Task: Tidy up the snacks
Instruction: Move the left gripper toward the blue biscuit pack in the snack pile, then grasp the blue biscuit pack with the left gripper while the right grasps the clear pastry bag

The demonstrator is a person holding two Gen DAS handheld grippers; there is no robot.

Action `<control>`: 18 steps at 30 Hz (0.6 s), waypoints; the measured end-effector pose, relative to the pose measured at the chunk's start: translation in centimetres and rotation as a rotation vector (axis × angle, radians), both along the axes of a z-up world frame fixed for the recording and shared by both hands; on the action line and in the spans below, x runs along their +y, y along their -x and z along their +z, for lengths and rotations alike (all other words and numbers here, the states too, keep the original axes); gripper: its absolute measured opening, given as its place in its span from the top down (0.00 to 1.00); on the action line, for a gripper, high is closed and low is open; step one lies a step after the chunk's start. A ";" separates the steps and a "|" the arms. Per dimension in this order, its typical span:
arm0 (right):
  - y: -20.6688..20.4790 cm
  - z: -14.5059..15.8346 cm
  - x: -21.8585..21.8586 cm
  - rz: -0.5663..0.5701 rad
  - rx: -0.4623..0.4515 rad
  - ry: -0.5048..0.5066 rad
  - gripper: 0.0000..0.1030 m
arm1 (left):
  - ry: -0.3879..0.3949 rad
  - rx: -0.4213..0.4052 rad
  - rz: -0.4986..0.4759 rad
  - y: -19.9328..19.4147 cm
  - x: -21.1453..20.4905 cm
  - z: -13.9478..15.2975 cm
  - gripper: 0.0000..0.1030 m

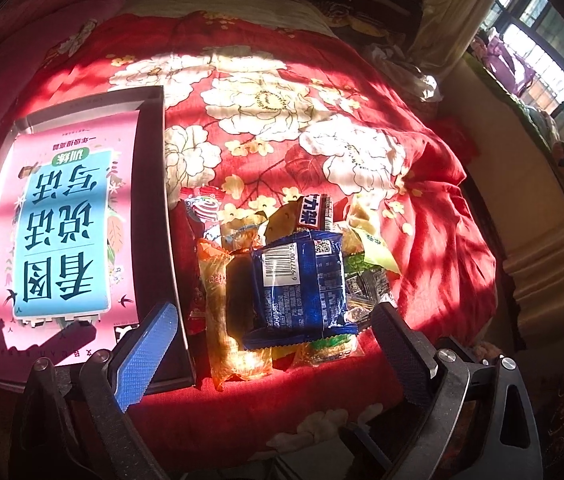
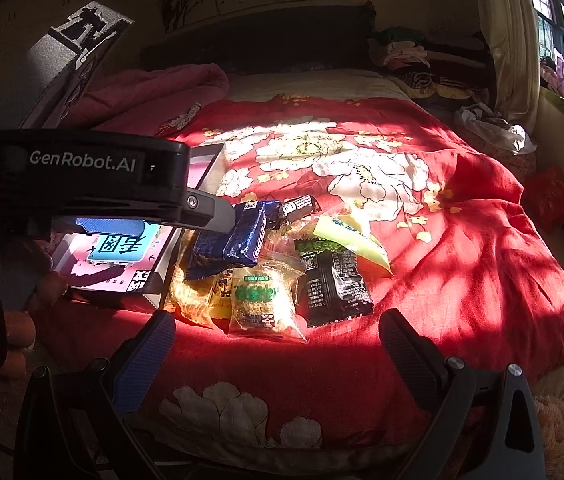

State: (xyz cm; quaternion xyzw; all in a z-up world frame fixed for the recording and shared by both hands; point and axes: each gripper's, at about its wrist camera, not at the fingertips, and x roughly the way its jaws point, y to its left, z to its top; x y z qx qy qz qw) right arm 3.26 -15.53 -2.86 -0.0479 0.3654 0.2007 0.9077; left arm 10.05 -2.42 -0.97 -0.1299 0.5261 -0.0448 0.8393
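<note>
The blue foil snack packet with a white barcode label [image 1: 300, 280] lay on top of the heap of mixed snack wrappers [image 2: 265, 276] on the red floral bedspread [image 1: 422, 248], just right of the dark shallow tray [image 1: 149, 208] lined with a pink-and-teal printed sheet [image 1: 65, 232]. Your left gripper [image 1: 269, 340] stood with jaws wide, straddling the packet's near end; nothing was pinched, and the blue pads [image 1: 149, 352] were clear of the foil. Your right gripper [image 2: 277, 344] hung low over the near edge of the heap, jaws also wide and empty.

Likely step: pick the blue packet and move it to the tray. To do that well you needed to come down square so both pads met the packet's long sides, not the crimped seam at the near end, which would probably slip. The foil looked puffy, so a gentle close was the safer call. The orange clear-wrapped snack [image 1: 221, 308] touched it on the left and the green-labelled clear noodle-type packet [image 2: 259, 300] sat under its near edge; a deep reach risked dragging those along. The left pad was close to the tray's wall, so you had to watch for catching it. The black snack pouch [image 2: 334, 280] and the pale yellow-green wrapper [image 2: 354, 240] lay just beside, not in the way.
</note>
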 end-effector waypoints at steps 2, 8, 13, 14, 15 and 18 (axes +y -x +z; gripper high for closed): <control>-0.4 -0.5 0.4 0.006 0.010 0.003 0.00 | 0.011 0.010 -0.005 -0.3 -0.1 -0.2 0.06; -1.6 -1.9 1.2 0.018 0.028 0.017 0.11 | 0.047 0.041 -0.037 -1.3 -0.6 -0.9 0.21; -2.2 -2.6 1.9 0.032 0.039 0.009 0.23 | 0.022 0.068 -0.038 -2.0 -0.9 -1.8 0.24; -2.3 -2.8 2.0 0.032 0.040 0.011 0.25 | 0.016 0.072 -0.038 -2.0 -1.0 -2.0 0.24; -2.4 -2.9 2.2 0.030 0.044 0.020 0.29 | 0.010 0.073 -0.036 -2.1 -1.0 -2.1 0.24; -3.0 -3.5 2.3 0.025 0.053 0.025 0.40 | 0.002 0.070 -0.026 -2.4 -0.9 -2.3 0.25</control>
